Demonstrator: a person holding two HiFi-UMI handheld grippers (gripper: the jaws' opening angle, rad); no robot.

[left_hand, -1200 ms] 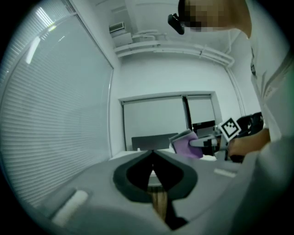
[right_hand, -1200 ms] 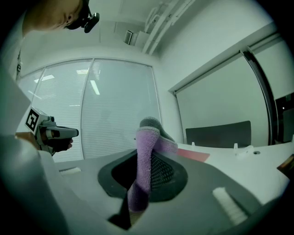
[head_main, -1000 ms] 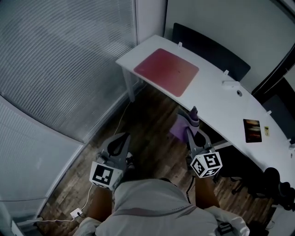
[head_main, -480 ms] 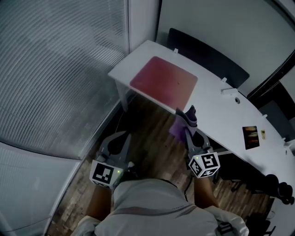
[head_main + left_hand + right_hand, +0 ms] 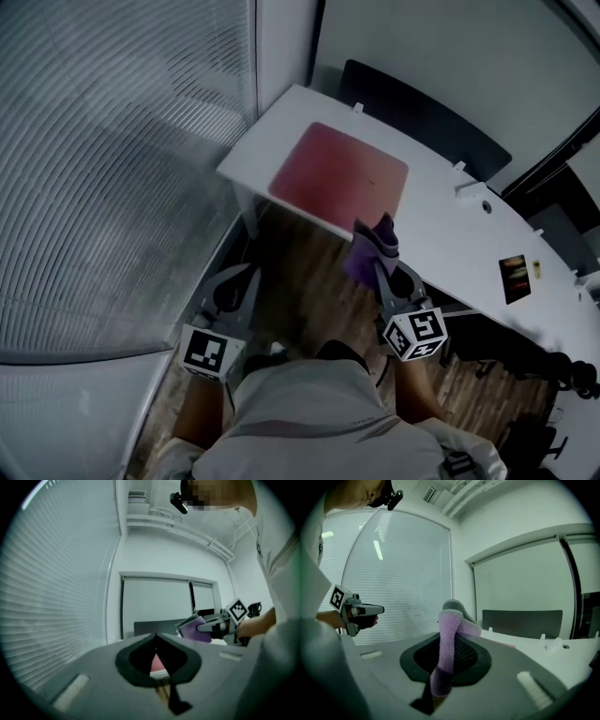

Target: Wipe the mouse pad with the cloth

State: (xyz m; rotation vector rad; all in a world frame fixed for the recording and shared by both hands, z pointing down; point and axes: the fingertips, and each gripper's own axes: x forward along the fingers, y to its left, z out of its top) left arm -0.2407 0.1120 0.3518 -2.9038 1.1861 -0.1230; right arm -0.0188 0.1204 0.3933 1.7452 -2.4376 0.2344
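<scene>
The right tongs are clamped on a purple cloth. In the right gripper view the cloth stands up between the two jaws as a folded strip, its grey-edged top curling over above their tips. The tongs and cloth hang over the wood floor, just short of the near edge of the white bench; the cloth touches neither the bench nor the pad.

The red pad lies flat on the bench just ahead of the right tongs and slightly to their left, near the bench's left end. Farther right of the tongs, on the same bench, lies a small dark card. A dark chair stands beyond the bench, behind the pad.

The left tongs are held low, well to the left of the right tongs, over the floor beside a wall of blinds. Their jaws meet at the tips with nothing held; a sliver of the pad shows through the opening behind the tips.
</scene>
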